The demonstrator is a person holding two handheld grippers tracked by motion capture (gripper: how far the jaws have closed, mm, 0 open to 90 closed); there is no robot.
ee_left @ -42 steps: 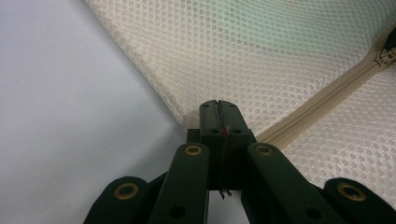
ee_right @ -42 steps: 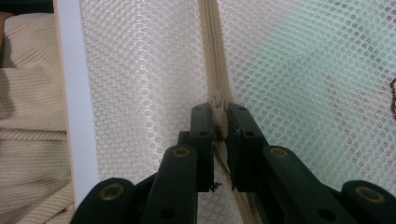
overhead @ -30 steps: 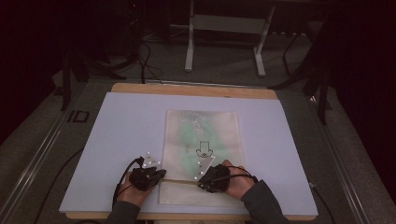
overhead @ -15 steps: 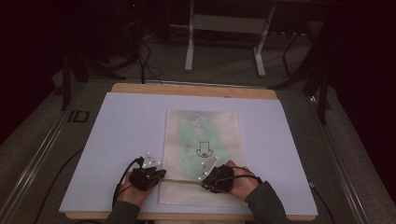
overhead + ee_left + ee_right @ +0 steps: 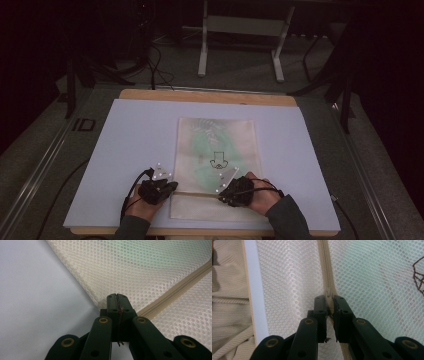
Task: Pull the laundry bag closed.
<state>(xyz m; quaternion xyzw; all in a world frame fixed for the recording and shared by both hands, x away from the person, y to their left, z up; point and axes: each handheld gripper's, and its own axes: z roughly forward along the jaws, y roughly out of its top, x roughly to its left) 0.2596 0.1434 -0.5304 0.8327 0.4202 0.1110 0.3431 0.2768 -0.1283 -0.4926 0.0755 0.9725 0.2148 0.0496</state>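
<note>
Nothing moved since earlier frame. Cream mesh bag, green inside; left gripper pinches edge, right gripper apparently clamps zipper pull.

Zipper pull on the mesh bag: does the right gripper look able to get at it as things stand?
Probably yes: the right gripper is closed around the zipper pull on the mesh bag, nothing lying between. The left gripper pinches the bag's edge.

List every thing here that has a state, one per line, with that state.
Mesh bag: flat on the table, something green inside.
Zipper: closed along the stretch in view.
Zipper pull: pinched in the right claw.
Left claw: shut on the mesh bag's edge.
Right claw: shut on the zipper pull.
Table: covered with a pale sheet.
</note>
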